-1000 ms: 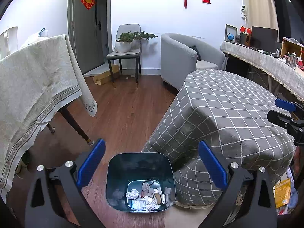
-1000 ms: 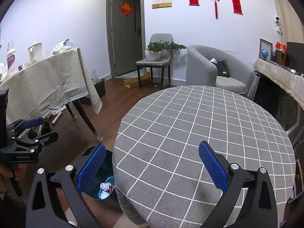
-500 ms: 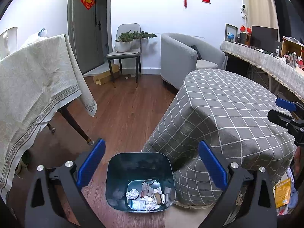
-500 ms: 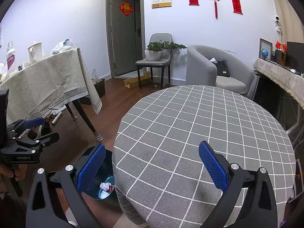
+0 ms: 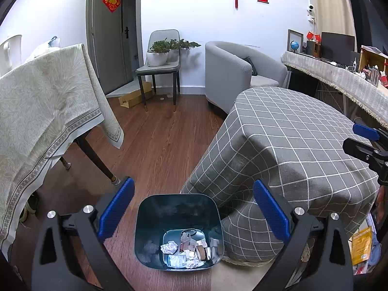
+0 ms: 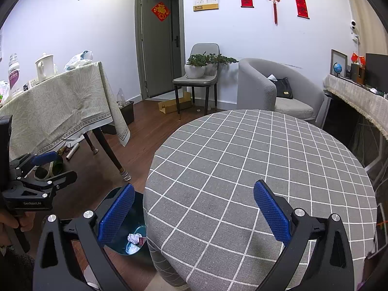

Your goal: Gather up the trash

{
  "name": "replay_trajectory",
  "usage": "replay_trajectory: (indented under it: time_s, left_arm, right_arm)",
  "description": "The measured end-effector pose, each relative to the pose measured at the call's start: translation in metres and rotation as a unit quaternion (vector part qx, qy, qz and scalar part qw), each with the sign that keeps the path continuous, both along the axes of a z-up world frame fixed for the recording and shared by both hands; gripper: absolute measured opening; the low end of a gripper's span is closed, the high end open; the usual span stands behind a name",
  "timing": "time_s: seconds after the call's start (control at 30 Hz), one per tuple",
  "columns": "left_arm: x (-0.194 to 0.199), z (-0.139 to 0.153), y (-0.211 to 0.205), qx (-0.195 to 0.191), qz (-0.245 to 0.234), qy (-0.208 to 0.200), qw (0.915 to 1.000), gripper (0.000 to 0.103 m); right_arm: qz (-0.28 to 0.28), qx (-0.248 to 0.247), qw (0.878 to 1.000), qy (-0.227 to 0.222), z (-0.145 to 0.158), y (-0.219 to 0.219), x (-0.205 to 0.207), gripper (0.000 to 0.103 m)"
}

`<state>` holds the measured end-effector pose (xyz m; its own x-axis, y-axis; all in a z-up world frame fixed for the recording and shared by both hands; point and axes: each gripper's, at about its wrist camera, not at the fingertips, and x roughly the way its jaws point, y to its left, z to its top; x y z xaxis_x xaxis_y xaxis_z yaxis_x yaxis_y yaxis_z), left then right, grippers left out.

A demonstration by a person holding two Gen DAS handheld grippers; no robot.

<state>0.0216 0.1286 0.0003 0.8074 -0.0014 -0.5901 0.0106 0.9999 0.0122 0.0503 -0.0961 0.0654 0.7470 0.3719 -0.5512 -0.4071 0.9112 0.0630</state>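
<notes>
A dark teal trash bin [image 5: 178, 228] stands on the wood floor against the round table. Crumpled paper and wrappers [image 5: 189, 249] lie in its bottom. My left gripper [image 5: 192, 208] hangs open and empty above the bin. My right gripper [image 6: 192, 208] is open and empty above the near part of the grey checked tablecloth [image 6: 254, 169]. The bin [image 6: 126, 225] shows at lower left of the right wrist view, partly hidden by my blue pad. The left gripper [image 6: 46, 169] also shows there at far left; the right gripper [image 5: 363, 143] shows at the right edge of the left wrist view.
A table with a beige cloth [image 5: 41, 111] stands to the left, its leg [image 5: 97, 160] near the bin. A grey armchair [image 5: 240, 72], a chair with potted plants [image 5: 160, 63] and a cardboard box [image 5: 135, 94] are at the back. A long counter [image 5: 339, 82] runs along the right.
Almost nothing. The right gripper has drifted very slightly; both stay open and empty.
</notes>
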Motion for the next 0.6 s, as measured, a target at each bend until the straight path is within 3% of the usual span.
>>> replay_trajectory:
  time_s: [0.6]
  left_arm:
    - [0.0003, 0.0003, 0.0004, 0.0, 0.0, 0.0, 1.0, 0.1]
  right_arm:
    - [0.0, 0.0, 1.0, 0.0, -0.0001, -0.0015, -0.0004, 0.099]
